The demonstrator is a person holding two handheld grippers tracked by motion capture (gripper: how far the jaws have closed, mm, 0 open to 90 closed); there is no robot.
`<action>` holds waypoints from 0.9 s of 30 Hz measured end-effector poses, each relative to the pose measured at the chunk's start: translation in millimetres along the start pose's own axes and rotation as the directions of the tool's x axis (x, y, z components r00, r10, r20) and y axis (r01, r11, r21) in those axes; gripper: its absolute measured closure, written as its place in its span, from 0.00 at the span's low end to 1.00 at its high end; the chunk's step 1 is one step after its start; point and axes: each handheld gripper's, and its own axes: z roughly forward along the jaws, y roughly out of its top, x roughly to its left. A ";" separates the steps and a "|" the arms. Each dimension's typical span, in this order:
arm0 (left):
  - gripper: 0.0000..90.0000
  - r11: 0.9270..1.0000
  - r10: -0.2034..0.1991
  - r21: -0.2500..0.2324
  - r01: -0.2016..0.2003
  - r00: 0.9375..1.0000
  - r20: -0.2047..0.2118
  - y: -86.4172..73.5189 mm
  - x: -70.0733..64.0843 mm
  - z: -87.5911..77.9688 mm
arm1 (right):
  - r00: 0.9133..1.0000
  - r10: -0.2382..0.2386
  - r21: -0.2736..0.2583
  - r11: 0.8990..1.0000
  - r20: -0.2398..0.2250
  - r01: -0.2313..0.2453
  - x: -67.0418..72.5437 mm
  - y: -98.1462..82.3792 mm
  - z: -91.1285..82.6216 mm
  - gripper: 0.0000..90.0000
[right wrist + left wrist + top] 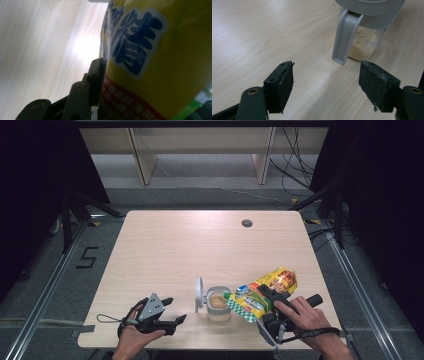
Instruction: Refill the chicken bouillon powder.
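A small clear jar point(218, 306) holding beige granules point(363, 45) stands near the table's front edge, its grey flip lid point(199, 294) swung open to the left. My right gripper point(266, 296) is shut on a yellow snack pouch point(267, 289), which lies tilted with its green-and-white end over the jar's mouth. In the right gripper view the pouch point(160, 62) presses against one black finger point(96, 75); the other finger is hidden behind it. My left gripper point(176, 310) rests open on the table left of the jar, with nothing between its fingers point(280, 85).
The light wooden table point(175, 250) has a round cable hole point(246, 223) near its far edge. Dark curtains, floor rails and cables surround the table. The jar's grey latch point(344, 37) hangs just beyond the left gripper's fingertips.
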 end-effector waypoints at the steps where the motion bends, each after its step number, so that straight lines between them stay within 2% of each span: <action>1: 0.31 1.000 0.000 0.000 0.000 1.000 0.000 0.0 0.0 0.0 | 1.000 0.031 0.001 1.000 -0.002 -0.031 1.4 -1.7 0.4 0.72; 2: 0.31 1.000 0.002 -0.001 -0.002 1.000 0.000 -0.1 -0.1 0.2 | 1.000 0.006 -0.024 1.000 0.006 -0.006 -0.1 -3.5 2.1 0.72; 3: 0.31 1.000 0.000 -0.002 0.000 1.000 -0.001 -0.2 -0.3 0.5 | 0.999 0.038 -0.014 0.999 -0.008 -0.038 2.2 -5.5 2.2 0.72; 4: 0.31 1.000 -0.007 -0.007 0.007 1.000 -0.001 -0.3 -0.9 1.2 | 1.000 0.023 -0.018 1.000 -0.004 -0.023 1.0 -6.2 2.4 0.72; 6: 0.31 1.000 -0.006 -0.004 0.006 1.000 -0.001 -0.3 -1.1 0.9 | 0.999 0.052 -0.021 0.998 -0.006 -0.052 2.8 -7.6 2.6 0.72; 7: 0.31 1.000 -0.004 -0.004 0.004 1.000 -0.001 -0.2 -1.0 0.7 | 0.999 0.034 -0.023 0.999 -0.002 -0.034 1.4 -8.3 1.9 0.72; 9: 0.31 1.000 0.008 -0.001 -0.008 1.000 -0.001 0.2 0.2 0.2 | 0.996 0.088 -0.028 0.996 -0.012 -0.088 4.0 -9.0 1.9 0.72; 11: 0.31 1.000 0.001 -0.002 -0.001 1.000 -0.001 0.0 0.0 0.3 | 0.996 0.084 -0.042 0.995 -0.012 -0.085 2.7 -10.0 2.5 0.73; 14: 0.31 1.000 0.004 -0.002 -0.004 1.000 -0.001 -0.1 -0.2 0.2 | 0.985 0.166 -0.055 0.984 -0.039 -0.168 6.1 -13.8 3.9 0.73; 16: 0.31 1.000 0.007 0.000 -0.007 1.000 0.000 0.2 0.0 -0.3 | 0.981 0.191 -0.069 0.979 -0.047 -0.194 6.0 -18.4 4.5 0.73; 17: 0.31 1.000 0.015 0.002 -0.015 1.000 -0.001 0.5 0.6 -0.4 | 0.986 0.163 -0.087 0.982 -0.040 -0.166 3.6 -20.0 5.3 0.73; 18: 0.31 1.000 -0.006 -0.004 0.006 1.000 -0.001 0.1 -0.3 0.4 | 0.965 0.255 -0.075 0.963 -0.064 -0.259 9.4 -21.8 5.6 0.73; 20: 0.31 1.000 0.004 -0.004 -0.004 1.000 -0.002 0.0 -0.3 0.5 | 0.955 0.288 -0.091 0.952 -0.068 -0.293 10.5 -25.7 7.7 0.74; 21: 0.31 1.000 0.004 -0.007 -0.004 1.000 -0.002 0.0 -0.5 0.7 | 0.975 0.215 -0.114 0.969 -0.057 -0.220 4.6 -28.0 9.5 0.74; 22: 0.31 1.000 0.005 -0.005 -0.005 1.000 -0.001 0.2 -0.5 0.6 | 0.959 0.275 -0.116 0.952 -0.074 -0.282 8.1 -29.9 10.2 0.74; 23: 0.31 1.000 -0.004 -0.008 0.004 1.000 0.001 0.0 -1.0 0.9 | 0.933 0.347 -0.099 0.929 -0.096 -0.356 12.7 -31.6 9.8 0.75; 24: 0.31 1.000 -0.010 -0.009 0.010 1.000 0.003 0.1 -1.3 0.6 | 0.952 0.294 -0.128 0.945 -0.082 -0.302 8.9 -34.0 11.6 0.75; 25: 0.31 1.000 0.006 0.002 -0.006 1.000 0.001 0.3 -0.1 -0.4 | 0.945 0.316 -0.130 0.937 -0.088 -0.325 9.6 -36.2 11.9 0.75; 26: 0.31 1.000 0.018 0.001 -0.018 1.000 -0.002 0.6 0.7 -0.5 | 0.942 0.322 -0.136 0.933 -0.094 -0.332 9.6 -37.7 12.4 0.76; 27: 0.31 1.000 -0.006 -0.002 0.006 1.000 -0.004 0.0 -0.5 0.0 | 0.937 0.336 -0.141 0.928 -0.093 -0.346 9.9 -39.5 12.5 0.76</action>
